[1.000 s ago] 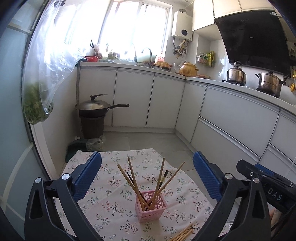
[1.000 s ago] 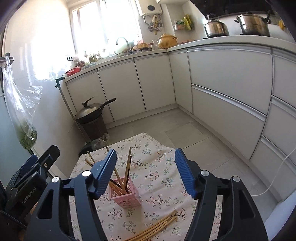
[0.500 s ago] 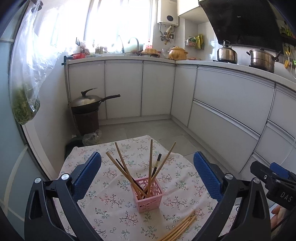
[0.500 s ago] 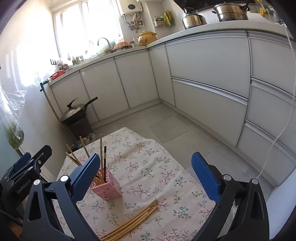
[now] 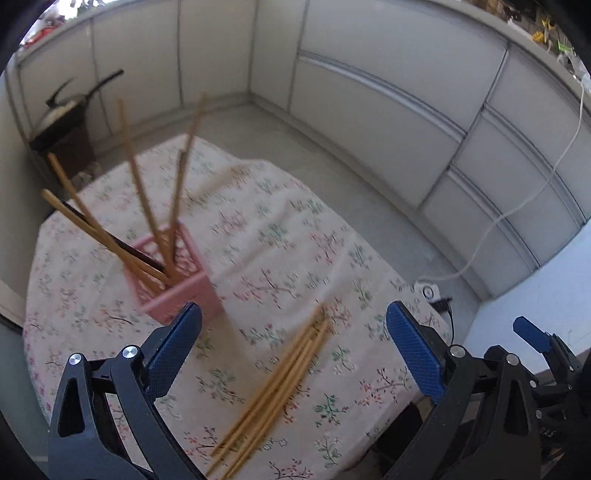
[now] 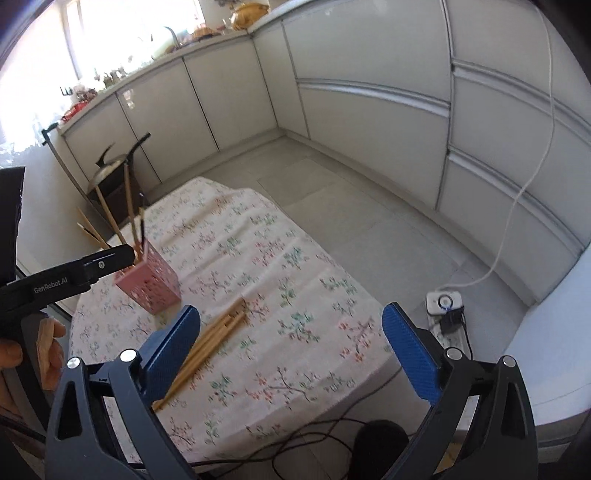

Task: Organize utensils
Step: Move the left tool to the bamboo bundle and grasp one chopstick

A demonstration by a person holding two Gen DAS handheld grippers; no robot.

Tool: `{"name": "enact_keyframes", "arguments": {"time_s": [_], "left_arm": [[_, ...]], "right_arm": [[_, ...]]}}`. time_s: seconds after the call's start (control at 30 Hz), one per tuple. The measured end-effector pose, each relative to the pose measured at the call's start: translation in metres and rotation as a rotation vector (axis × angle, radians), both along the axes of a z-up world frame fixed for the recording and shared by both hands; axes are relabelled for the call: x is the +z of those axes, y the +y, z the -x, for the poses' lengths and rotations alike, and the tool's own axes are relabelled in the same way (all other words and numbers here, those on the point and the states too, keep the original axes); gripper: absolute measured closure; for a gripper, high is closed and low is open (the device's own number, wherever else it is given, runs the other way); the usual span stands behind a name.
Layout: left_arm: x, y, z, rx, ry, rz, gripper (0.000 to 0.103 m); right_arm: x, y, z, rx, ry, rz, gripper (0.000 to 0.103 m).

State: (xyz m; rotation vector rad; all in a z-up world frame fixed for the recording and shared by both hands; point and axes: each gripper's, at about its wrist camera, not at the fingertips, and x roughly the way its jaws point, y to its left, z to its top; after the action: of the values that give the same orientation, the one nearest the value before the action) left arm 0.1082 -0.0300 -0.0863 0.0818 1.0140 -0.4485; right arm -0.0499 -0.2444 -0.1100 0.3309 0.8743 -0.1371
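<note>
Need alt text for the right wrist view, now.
Open right gripper hovers over loose chopsticks lying on a floral tablecloth. A pink basket behind them holds upright chopsticks; the left gripper reaches in beside it.

A home kitchen: white base cabinets (image 6: 369, 122), a sink tap (image 6: 170, 35) by the window, a lidded wok (image 6: 110, 164).
</note>
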Motion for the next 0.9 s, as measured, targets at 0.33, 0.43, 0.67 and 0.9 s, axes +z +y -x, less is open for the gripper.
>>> {"name": "enact_keyframes", "arguments": {"time_s": [0.33, 0.43, 0.67, 0.9], "left_arm": [[-0.103, -0.042, -0.052, 0.047, 0.325, -0.065, 0.012], [-0.113, -0.052, -0.058, 0.038, 0.330, -0.102, 0.032], [-0.131, -0.065, -0.061, 0.006, 0.324, -0.185, 0.060], [-0.132, -0.060, -0.068, -0.025, 0.282, -0.183, 0.088]], "right_arm": [[-0.044, -0.035, -0.002, -0.065, 0.164, -0.155, 0.007], [-0.049, -0.037, -0.004, -0.052, 0.194, -0.170, 0.007], [-0.057, -0.037, -0.008, -0.035, 0.240, -0.196, 0.007], [-0.061, -0.031, -0.011, -0.025, 0.260, -0.177, 0.007]]}}
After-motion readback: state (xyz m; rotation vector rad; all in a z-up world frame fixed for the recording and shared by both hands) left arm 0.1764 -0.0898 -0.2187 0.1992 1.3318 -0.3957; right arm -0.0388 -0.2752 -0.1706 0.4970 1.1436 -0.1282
